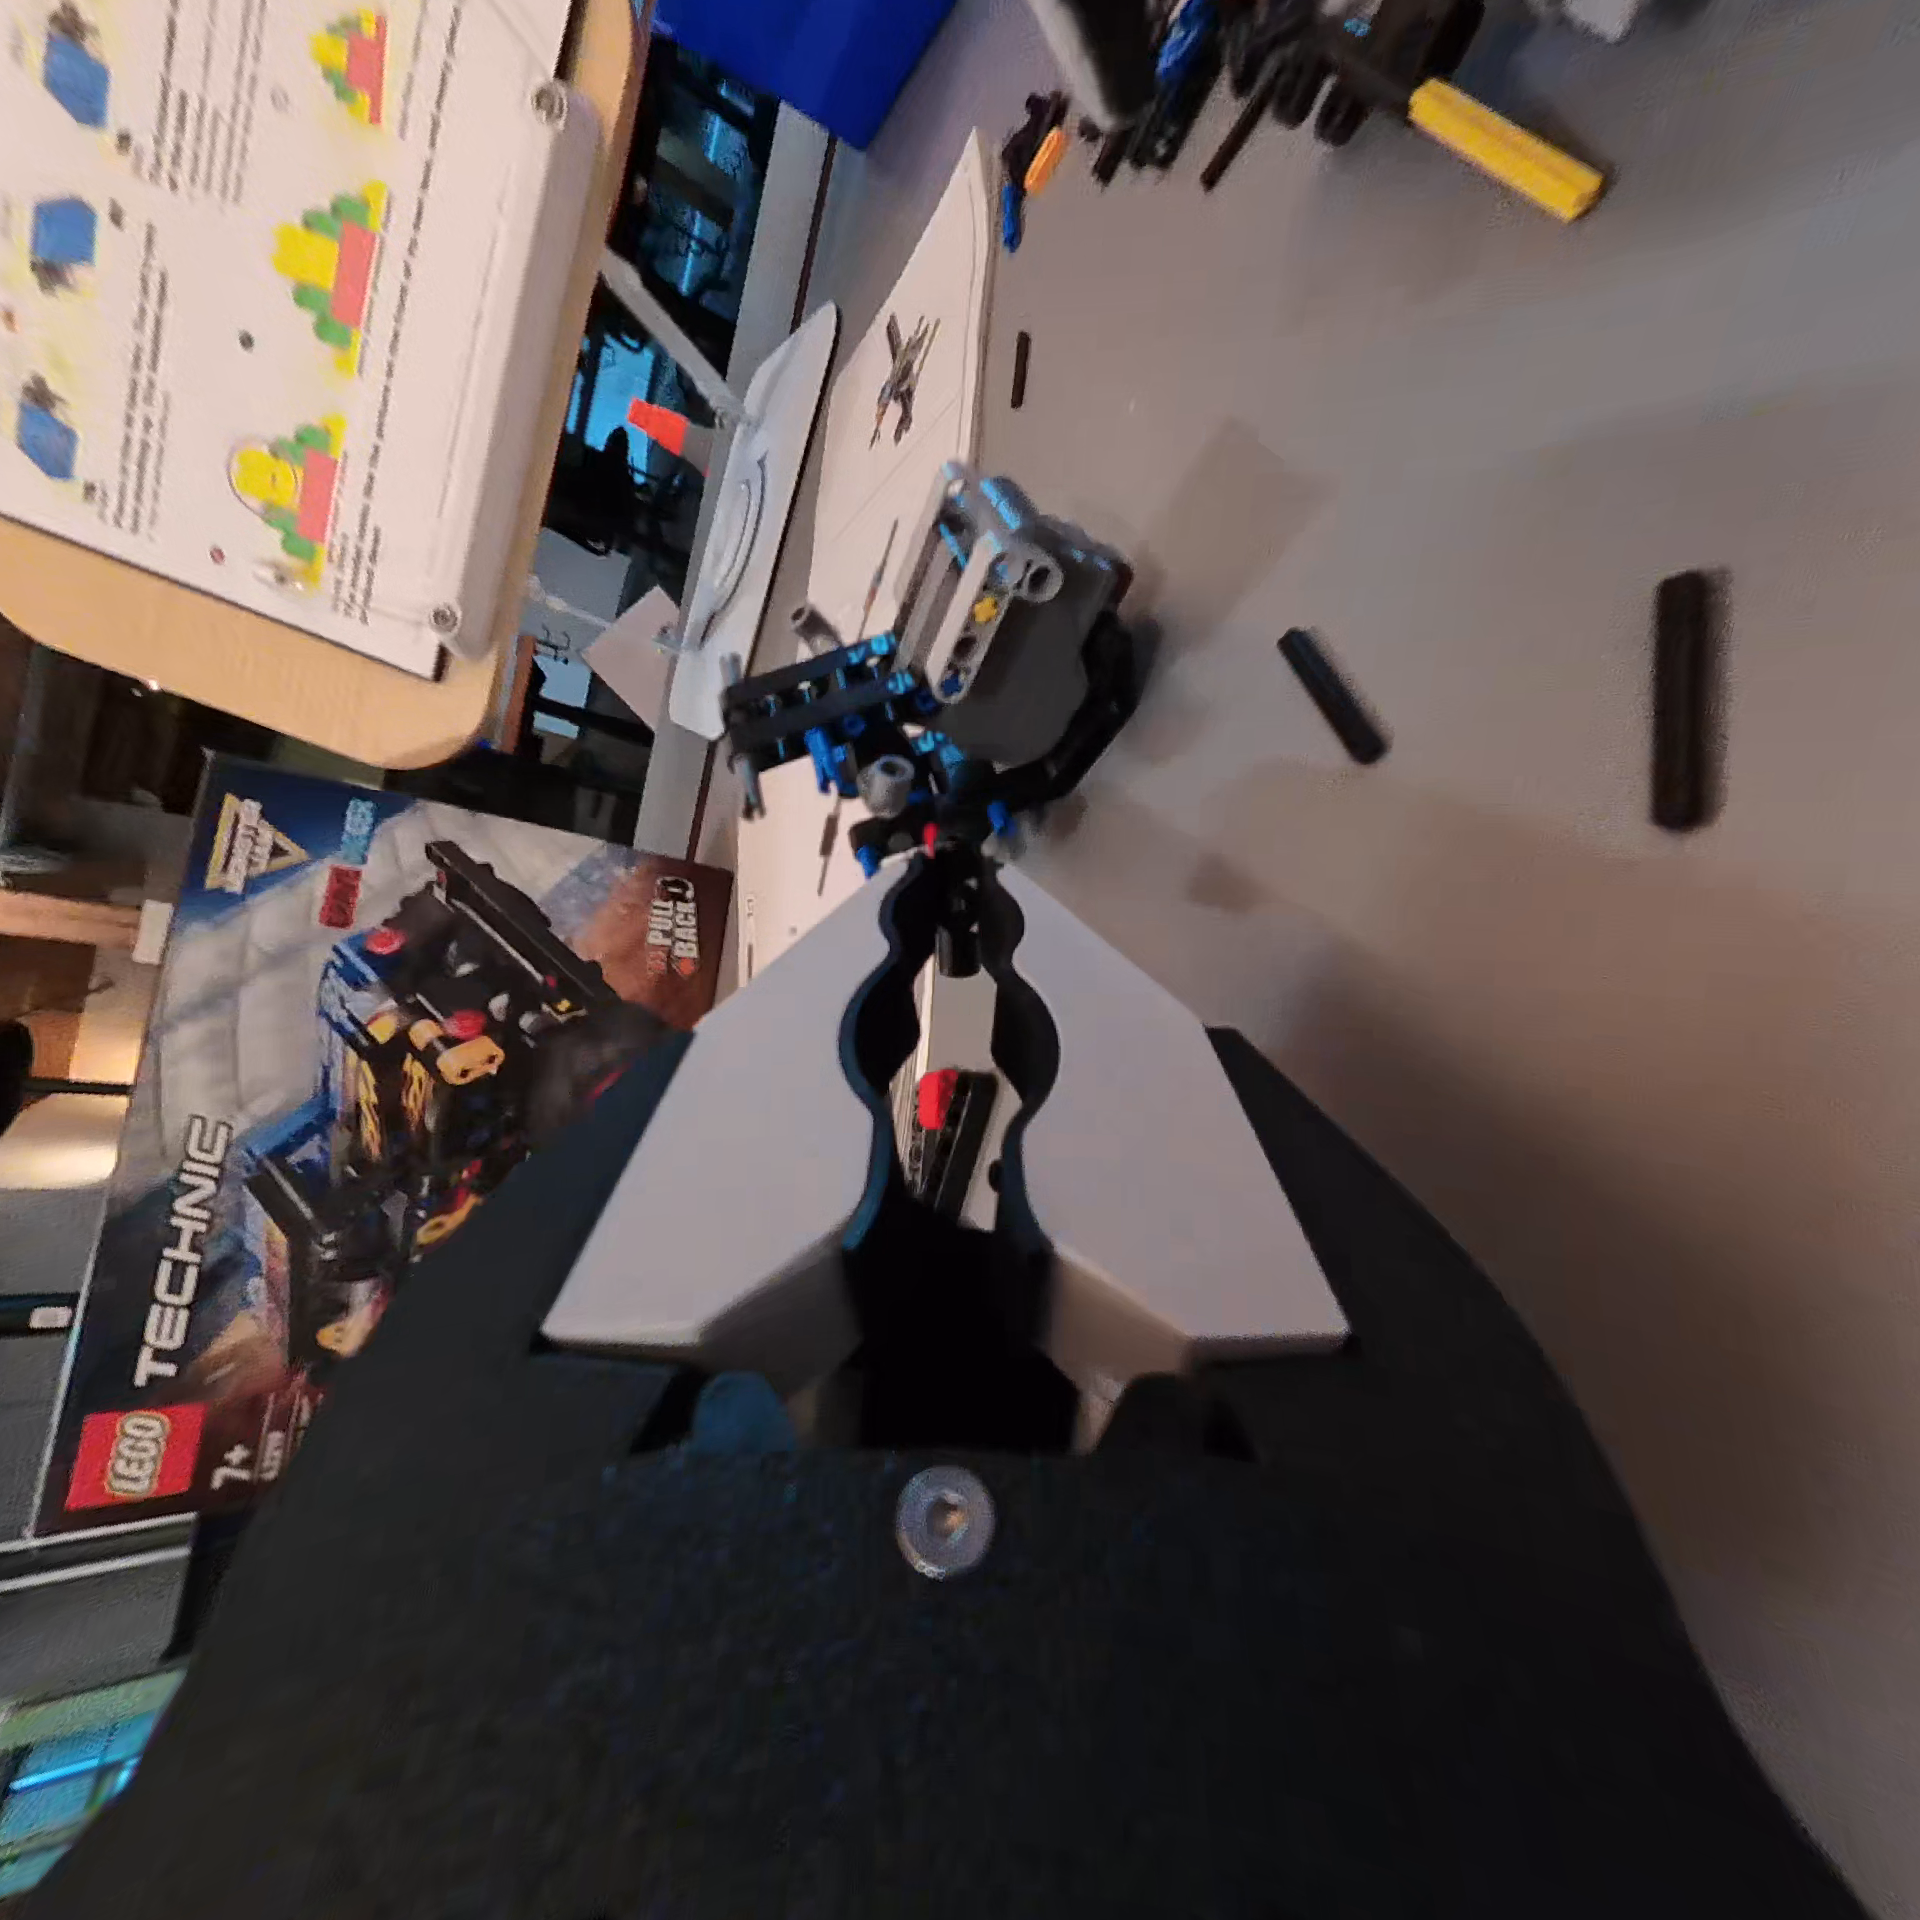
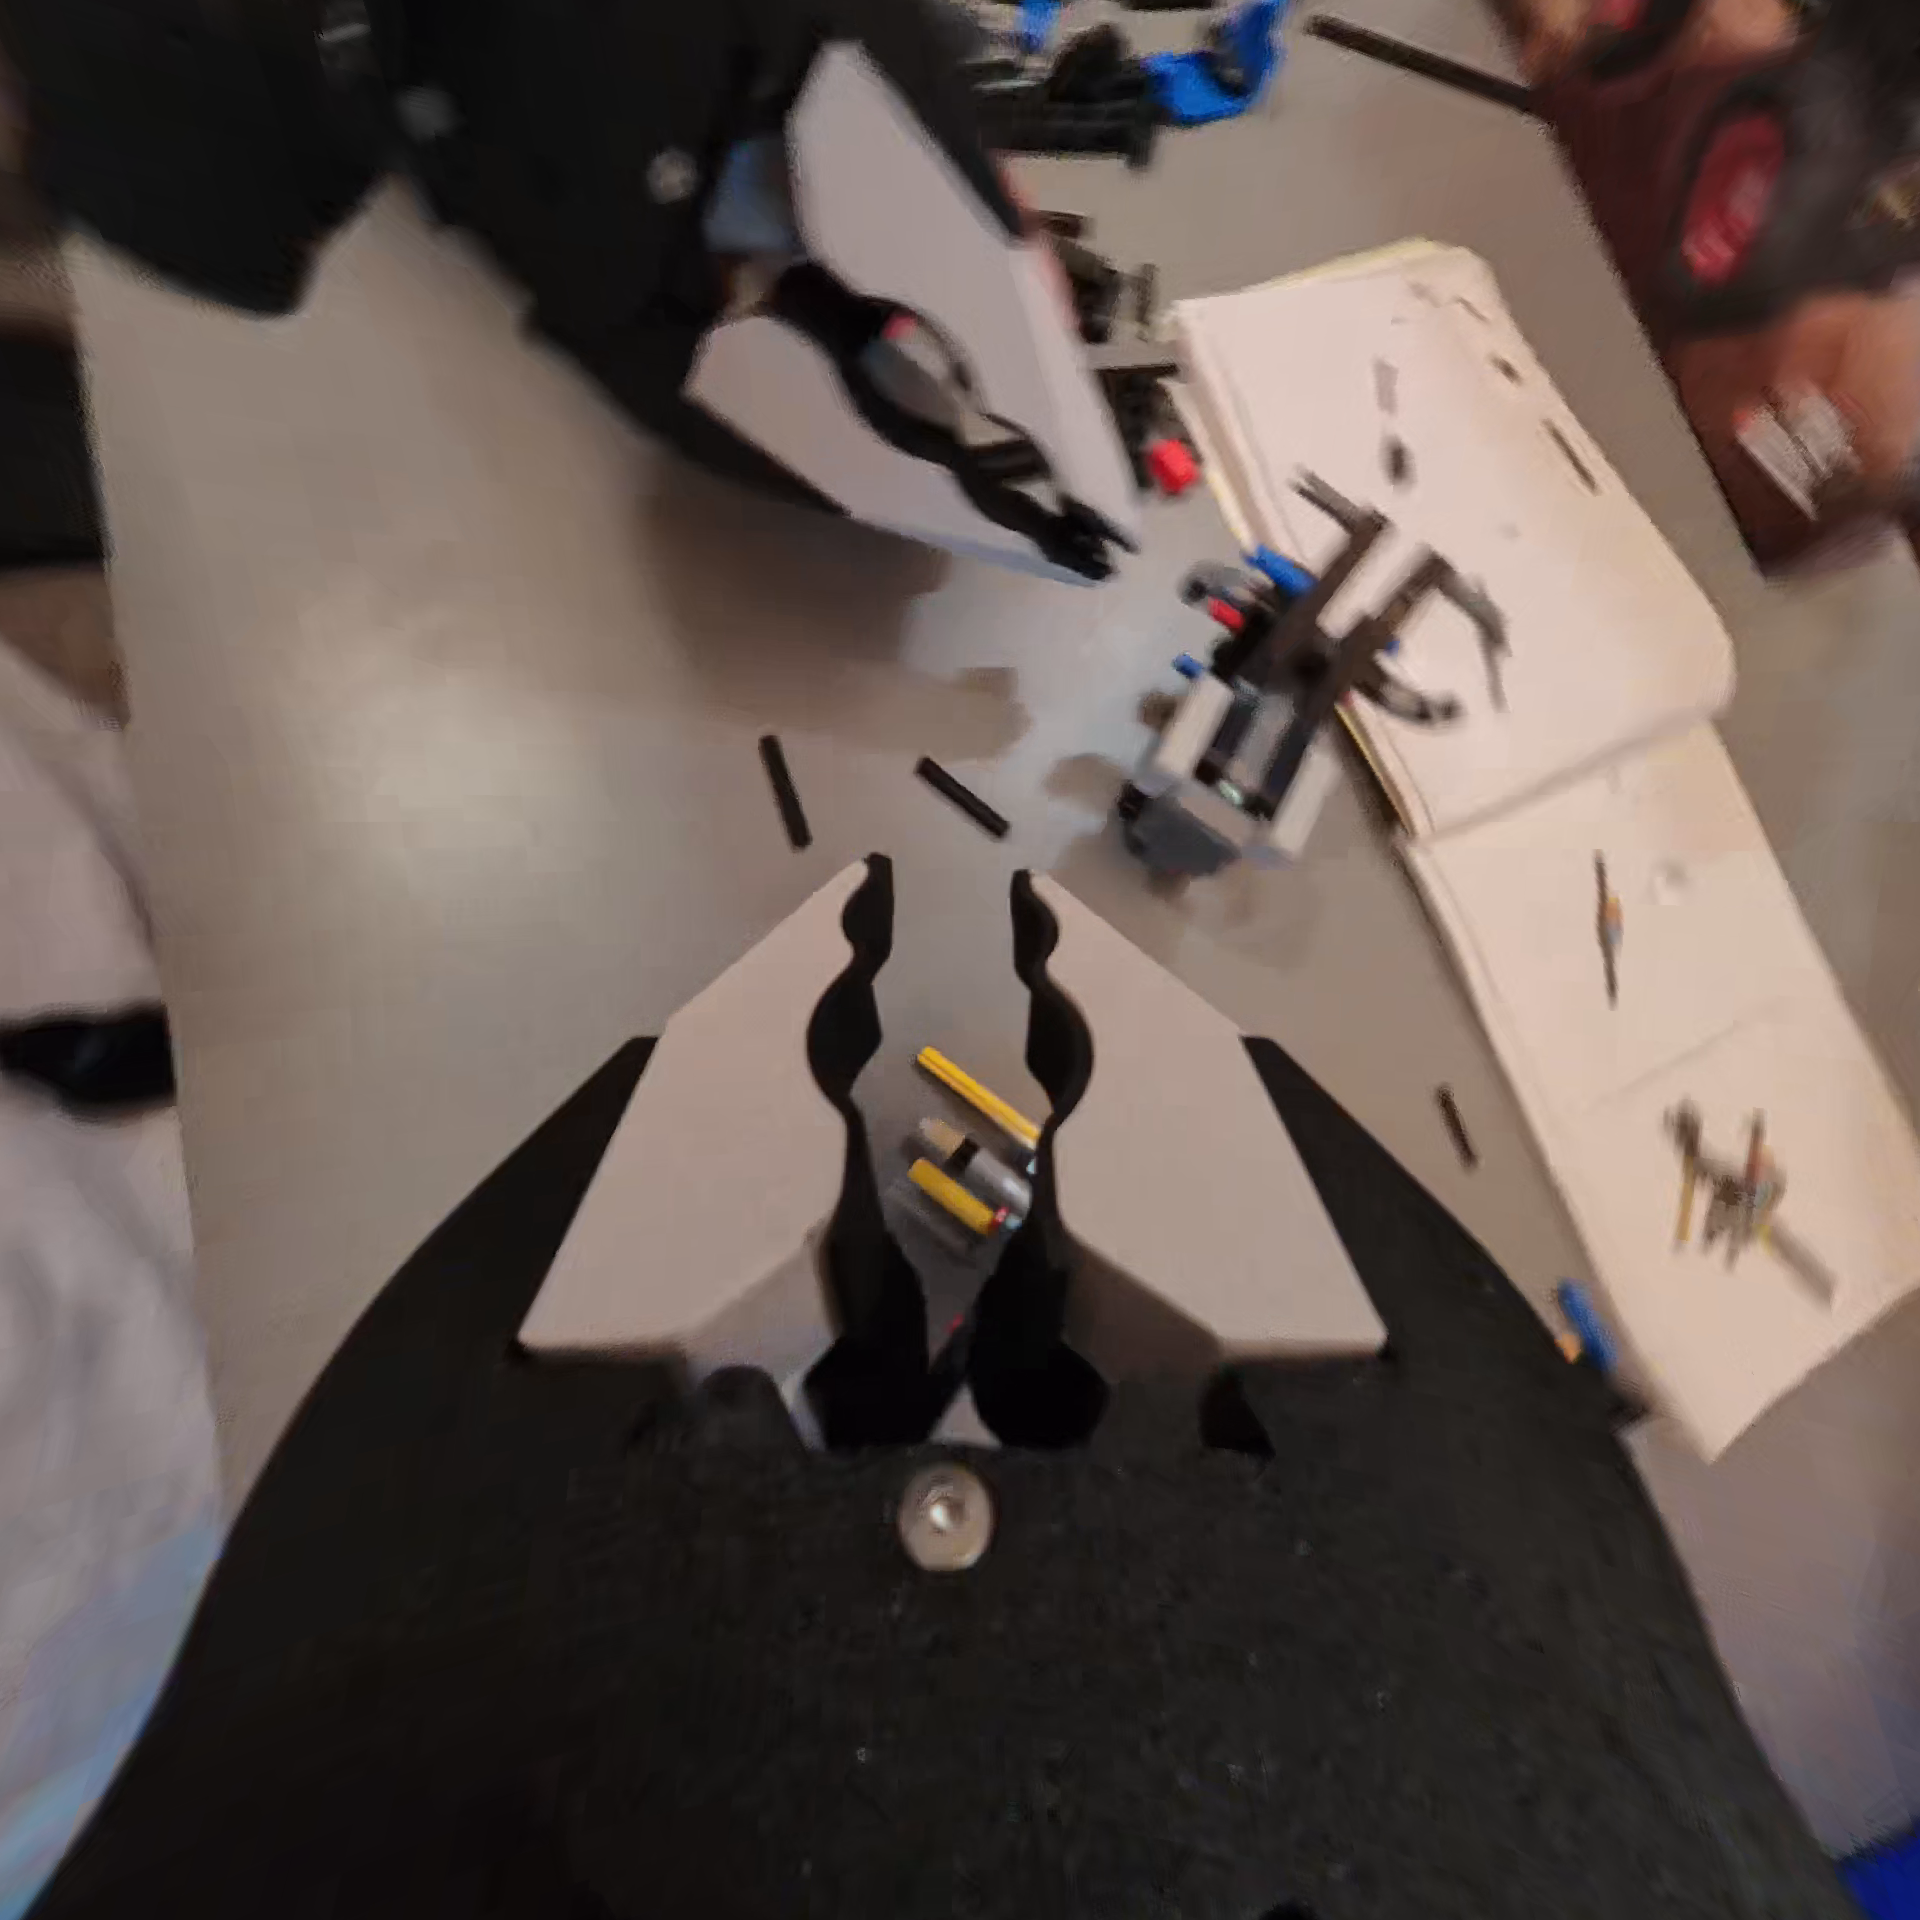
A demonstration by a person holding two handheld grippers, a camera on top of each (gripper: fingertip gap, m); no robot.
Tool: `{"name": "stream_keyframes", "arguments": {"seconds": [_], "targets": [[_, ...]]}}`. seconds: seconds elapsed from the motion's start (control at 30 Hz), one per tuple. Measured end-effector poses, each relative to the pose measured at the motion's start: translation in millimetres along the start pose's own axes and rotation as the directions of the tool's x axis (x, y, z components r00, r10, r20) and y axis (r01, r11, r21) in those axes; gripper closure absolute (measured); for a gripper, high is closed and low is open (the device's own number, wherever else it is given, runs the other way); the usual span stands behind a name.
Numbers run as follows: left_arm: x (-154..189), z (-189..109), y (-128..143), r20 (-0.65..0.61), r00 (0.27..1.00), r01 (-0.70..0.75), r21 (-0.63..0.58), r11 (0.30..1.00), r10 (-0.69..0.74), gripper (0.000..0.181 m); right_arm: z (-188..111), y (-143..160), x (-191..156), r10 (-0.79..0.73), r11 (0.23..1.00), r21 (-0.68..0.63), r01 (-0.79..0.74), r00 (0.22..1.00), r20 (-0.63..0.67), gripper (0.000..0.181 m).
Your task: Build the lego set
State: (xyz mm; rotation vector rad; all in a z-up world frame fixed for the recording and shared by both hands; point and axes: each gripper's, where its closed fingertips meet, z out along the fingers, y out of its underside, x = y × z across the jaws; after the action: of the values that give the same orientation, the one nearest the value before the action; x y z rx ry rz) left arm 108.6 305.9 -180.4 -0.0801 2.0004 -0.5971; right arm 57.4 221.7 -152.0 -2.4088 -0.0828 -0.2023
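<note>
Holding a small black piece pinched in our left gripper [image 1: 951, 883], we near the half-built model [image 1: 966, 665]; our right gripper [image 2: 951, 883] hangs parted and empty above two black rods [image 2: 961, 795], likely next.

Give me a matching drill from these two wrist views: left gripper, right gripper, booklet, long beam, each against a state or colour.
1. left gripper
2. right gripper
3. booklet
4. long beam

A. open, nothing between the fingers
B. yellow
C. lying open on the table
D. shut on a small black part

Pairs: 1-D, 2-A, 3-C, 4-B
</note>
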Motion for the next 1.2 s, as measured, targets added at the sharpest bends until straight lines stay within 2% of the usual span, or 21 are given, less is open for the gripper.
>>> {"name": "stream_keyframes", "arguments": {"seconds": [0.1, 0.23, 0.37, 0.5, 0.67, 0.83, 1.0, 1.03, 1.13, 1.17, 1.2], "targets": [[-16.0, -0.1, 8.0, 0.054, 0.998, 0.024, -0.011, 1.0, -0.023, 0.175, 24.4, -7.0, 3.9, -0.26, 0.965, -0.006, 0.263, 0.958, 0.118, 0.159], [-44.8, -6.7, 18.4, 0.107, 0.984, 0.144, 0.012, 0.99, -0.144, 0.175, 58.1, 0.0, -9.2, -0.374, 0.917, 0.0, 0.398, 0.862, 0.343, 0.161], [-63.5, -11.5, 27.5, 0.148, 0.969, 0.194, 0.03, 0.981, -0.196, 0.175, 75.3, -2.6, -4.3, -0.446, 0.889, 0.061, 0.453, 0.83, 0.335, 0.166], [-63.0, -8.9, 32.5, 0.128, 0.966, 0.223, 0.027, 0.974, -0.225, 0.175, 76.0, 2.8, 1.0, -0.475, 0.867, 0.032, 0.497, 0.806, 0.355, 0.176], [-53.4, -4.1, 32.5, 0.095, 0.975, 0.2, 0.014, 0.98, -0.2, 0.175, 77.8, 12.6, -3.4, -0.475, 0.848, -0.031, 0.529, 0.785, 0.397, 0.167], [-51.8, -5.1, 29.7, 0.088, 0.978, 0.187, 0.021, 0.982, -0.188, 0.175, 79.3, 14.8, -5.3, -0.5, 0.826, -0.055, 0.561, 0.775, 0.387, 0.178], [-46.1, -8.4, 16.1, -0.012, 0.952, 0.304, 0.102, 0.947, -0.305, 0.175, 81.2, 11.3, -3.0, -0.413, 0.878, -0.09, 0.47, 0.839, 0.354, 0.18], [-45.0, -9.9, 11.2, -0.047, 0.936, 0.352, 0.129, 0.927, -0.349, 0.175, 78.0, 3.9, -2.4, -0.392, 0.901, -0.047, 0.43, 0.858, 0.333, 0.18], [-43.1, -16.6, -6.0, -0.174, 0.861, 0.507, 0.208, 0.836, -0.479, 0.175, 46.3, -47.0, 9.7, -0.222, 0.965, 0.194, 0.175, 0.941, 0.257, 0.18], [-42.7, -19.9, -13.5, -0.224, 0.829, 0.557, 0.236, 0.796, -0.513, 0.176, 30.2, -70.2, 20.3, -0.13, 0.947, 0.316, 0.056, 0.967, 0.219, 0.18], [-41.3, -24.0, -22.3, -0.281, 0.796, 0.601, 0.261, 0.755, -0.536, 0.176, 12.8, -91.2, 31.4, -0.017, 0.894, 0.44, -0.078, 0.978, 0.208, 0.18]]}}
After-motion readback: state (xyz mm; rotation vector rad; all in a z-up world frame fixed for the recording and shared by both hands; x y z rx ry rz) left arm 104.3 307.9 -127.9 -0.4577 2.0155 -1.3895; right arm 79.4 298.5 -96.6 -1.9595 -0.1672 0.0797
